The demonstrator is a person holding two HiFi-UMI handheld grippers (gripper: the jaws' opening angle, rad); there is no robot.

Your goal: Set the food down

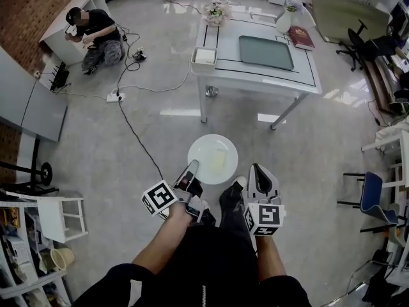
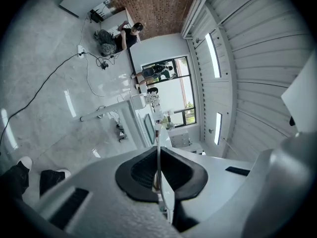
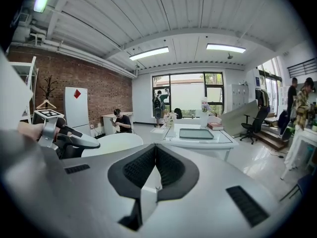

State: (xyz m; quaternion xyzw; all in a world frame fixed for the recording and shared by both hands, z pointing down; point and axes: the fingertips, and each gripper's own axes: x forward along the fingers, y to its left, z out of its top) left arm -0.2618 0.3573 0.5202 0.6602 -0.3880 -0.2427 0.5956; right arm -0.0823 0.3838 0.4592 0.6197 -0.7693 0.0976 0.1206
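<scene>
A white plate point(image 1: 213, 159) with a pale yellowish patch of food point(image 1: 220, 161) on it hangs level above the floor in front of me. My left gripper point(image 1: 193, 167) is shut on the plate's near-left rim. In the left gripper view the plate point(image 2: 158, 148) shows edge-on as a thin white line pinched by the black pads of that gripper point(image 2: 158, 157). My right gripper point(image 1: 259, 171) sits just right of the plate, shut and holding nothing. Its pads point(image 3: 143, 167) meet in the right gripper view, where the plate point(image 3: 111, 143) lies to the left.
Ahead stands a white table point(image 1: 268, 78) with a grey tray point(image 1: 266, 52), a white box point(image 1: 204, 56), a book point(image 1: 301, 37), a vase point(image 1: 284, 21) and flowers point(image 1: 216, 11). A person point(image 1: 96, 37) crouches far left; a cable point(image 1: 137, 139) crosses the floor. A blue chair point(image 1: 370, 194) stands right.
</scene>
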